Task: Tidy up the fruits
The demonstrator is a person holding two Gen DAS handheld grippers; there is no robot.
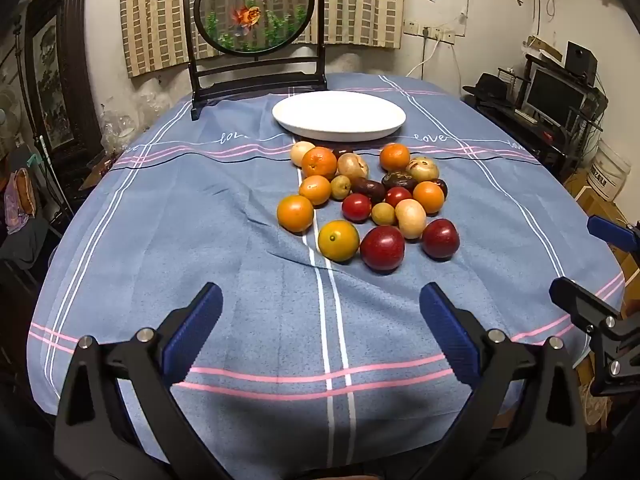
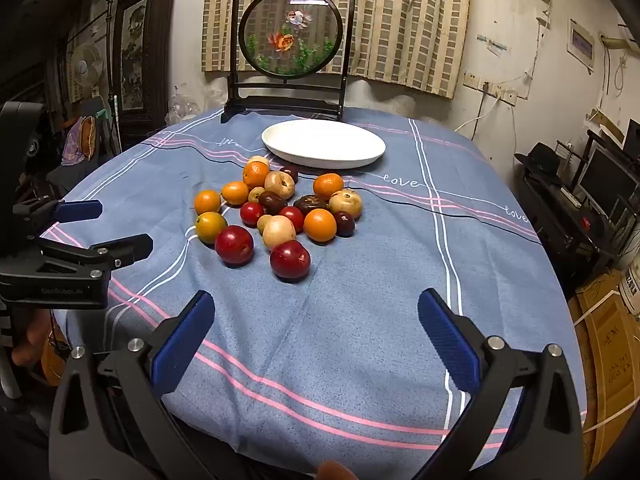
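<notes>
White plate (image 1: 339, 116) sits bare on the blue-clothed desk (image 1: 200, 240), beyond the fruit pile (image 1: 368, 200) that lies ahead of both tongs: oranges, red plums, pale and dark fruits, loosely touching. Left tongs (image 1: 320, 328) spread wide, holding nothing, pile ahead and slightly right; right tongs (image 2: 316, 332) likewise spread, pile ahead and slightly left. Only the right view shows a standing fan (image 2: 86, 66) far left.

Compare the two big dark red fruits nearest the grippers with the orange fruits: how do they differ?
The red fruits are dark and glossy; the orange fruits are bright and matte. The red ones lie at the pile's near edge, the orange ones mostly further back. All rest on the tablecloth, none on the plate.
</notes>
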